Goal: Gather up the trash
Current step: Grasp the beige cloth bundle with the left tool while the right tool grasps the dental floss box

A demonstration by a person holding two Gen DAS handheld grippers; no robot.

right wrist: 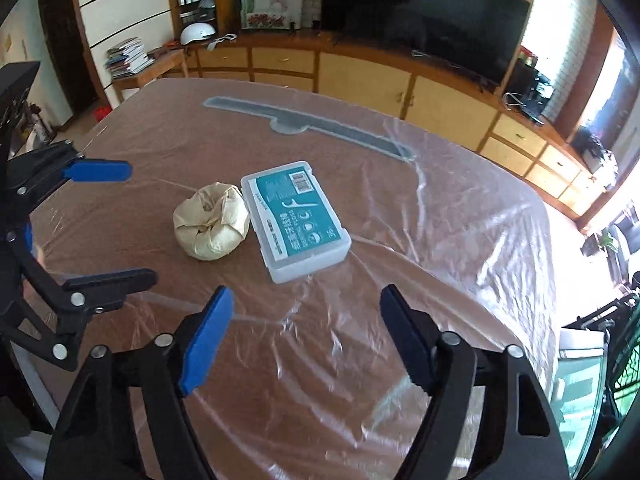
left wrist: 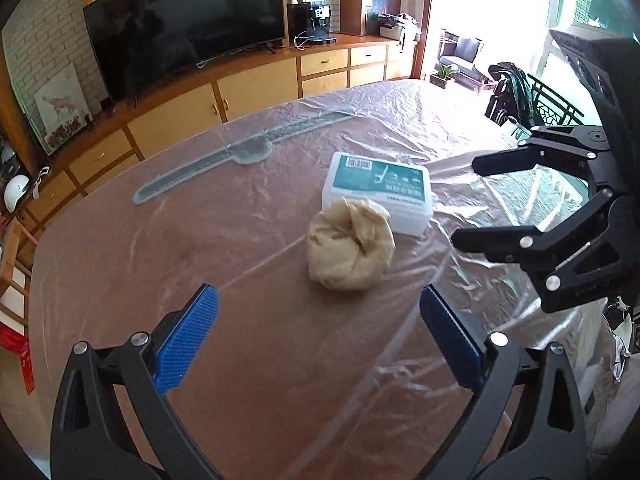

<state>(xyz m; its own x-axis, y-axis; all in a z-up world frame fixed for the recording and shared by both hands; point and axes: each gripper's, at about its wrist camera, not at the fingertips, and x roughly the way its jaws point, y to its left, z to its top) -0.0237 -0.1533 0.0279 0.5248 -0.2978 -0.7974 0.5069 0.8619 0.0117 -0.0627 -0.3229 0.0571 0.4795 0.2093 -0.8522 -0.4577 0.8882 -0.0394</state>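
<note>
Both the left gripper and right gripper hang spread wide and empty above the table. A crumpled paper wad touches a floss box. A careless pinch could snag the box or the loose plastic cover.

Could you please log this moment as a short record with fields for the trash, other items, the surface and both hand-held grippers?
trash: crumpled paper wad, lying on the table, touching the box
other item: clear plastic floss-pick box, lid shut, flat on the table
surface: table under clear plastic sheet
left hand-held gripper: open, empty, aimed at the wad
right hand-held gripper: open, empty, short of the box
progress: nothing grasped yet
</note>
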